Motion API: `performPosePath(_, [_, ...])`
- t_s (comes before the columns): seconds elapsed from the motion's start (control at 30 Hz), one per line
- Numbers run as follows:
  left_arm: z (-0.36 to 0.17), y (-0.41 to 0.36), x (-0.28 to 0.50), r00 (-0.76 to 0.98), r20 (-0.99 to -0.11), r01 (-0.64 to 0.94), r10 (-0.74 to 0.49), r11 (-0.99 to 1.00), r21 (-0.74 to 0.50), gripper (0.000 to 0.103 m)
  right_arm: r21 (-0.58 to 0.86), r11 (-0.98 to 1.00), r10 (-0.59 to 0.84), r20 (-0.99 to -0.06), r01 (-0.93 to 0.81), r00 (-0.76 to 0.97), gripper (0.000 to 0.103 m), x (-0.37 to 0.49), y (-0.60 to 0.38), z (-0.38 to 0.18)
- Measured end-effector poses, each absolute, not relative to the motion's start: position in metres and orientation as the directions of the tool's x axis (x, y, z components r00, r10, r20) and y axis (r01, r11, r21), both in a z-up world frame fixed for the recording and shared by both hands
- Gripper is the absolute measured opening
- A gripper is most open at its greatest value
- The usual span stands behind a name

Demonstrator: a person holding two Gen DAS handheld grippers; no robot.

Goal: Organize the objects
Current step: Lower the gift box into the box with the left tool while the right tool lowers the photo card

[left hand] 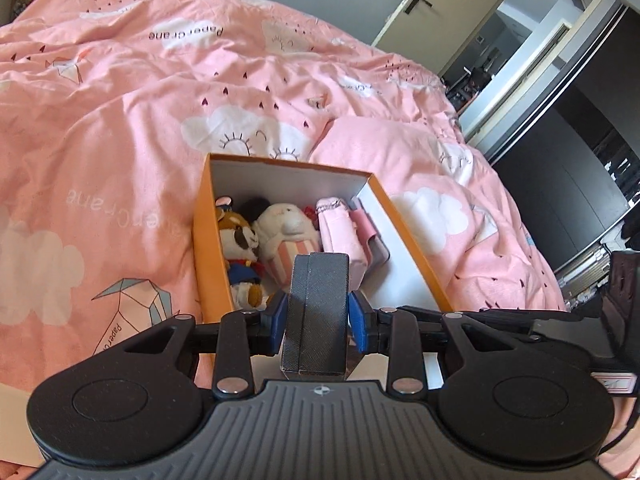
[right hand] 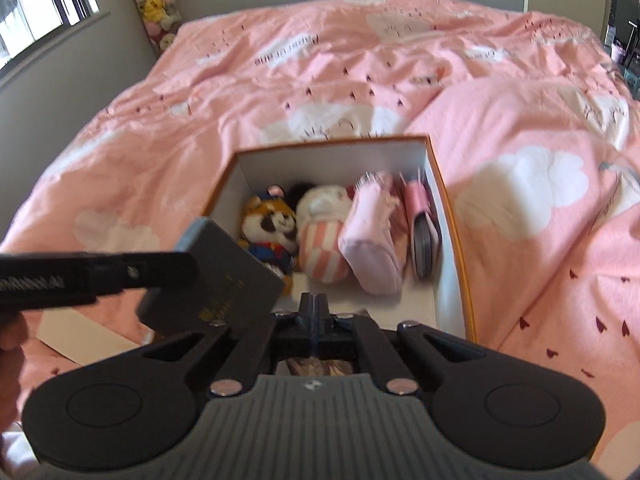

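Observation:
An orange box (left hand: 209, 248) with a white inside lies open on the pink bed. It holds a raccoon plush (left hand: 240, 246), a white plush with pink stripes (left hand: 286, 240), a pink pouch (left hand: 340, 236) and a pink notebook (left hand: 374, 238). My left gripper (left hand: 318, 316) is shut on a dark grey textured case (left hand: 318, 292), held just above the box's near end. In the right wrist view that case (right hand: 216, 280) hangs at the left of the box (right hand: 456, 232). My right gripper (right hand: 315, 304) is shut with nothing in it, over the box's near end.
A pink printed duvet (left hand: 140, 100) covers the bed, with a pillow (left hand: 384, 148) behind the box. A door (left hand: 416, 4) and dark wardrobe (left hand: 580, 168) stand at the right. A window (right hand: 40, 0) and stacked plush toys (right hand: 156, 4) are far left. A white sheet (right hand: 88, 340) lies nearby.

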State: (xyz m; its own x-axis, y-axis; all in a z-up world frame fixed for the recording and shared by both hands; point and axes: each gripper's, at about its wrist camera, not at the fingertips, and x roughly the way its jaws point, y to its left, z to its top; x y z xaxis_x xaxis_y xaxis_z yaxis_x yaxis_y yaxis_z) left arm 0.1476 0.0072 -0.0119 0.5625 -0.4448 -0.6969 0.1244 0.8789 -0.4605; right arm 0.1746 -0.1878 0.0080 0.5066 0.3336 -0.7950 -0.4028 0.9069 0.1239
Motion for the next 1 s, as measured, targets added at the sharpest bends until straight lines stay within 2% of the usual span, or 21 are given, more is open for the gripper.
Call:
performPosePath(0.4, [-0.039,-0.022,0.166,0.450,-0.809,0.110,-0.378,0.923,-0.369,0.037,0.134,0.900,0.315,-0.858,-0.414,0.406,0.007,0.185,-0.186,-0.030])
performPosePath(0.57, [-0.045,-0.040,0.164,0.428,-0.855,0.114,-0.293,0.956,-0.271,0.037,0.153,0.897,0.329,-0.857,-0.415,0.396,0.007,0.186,-0.187,-0.037])
performPosePath(0.83, [-0.046,-0.069,0.155,0.477,-0.874,0.176,-0.090,0.984,-0.006,0.037,0.142,0.898,0.315,-0.869,-0.416,0.381,0.008,0.187,-0.186,-0.047])
performPosePath(1.0, [-0.054,-0.077,0.160,0.455,-0.885,0.209,-0.095,0.978,0.002,0.037,0.106,0.907,0.281,-0.874,-0.408,0.396,0.009,0.186,-0.189,-0.049])
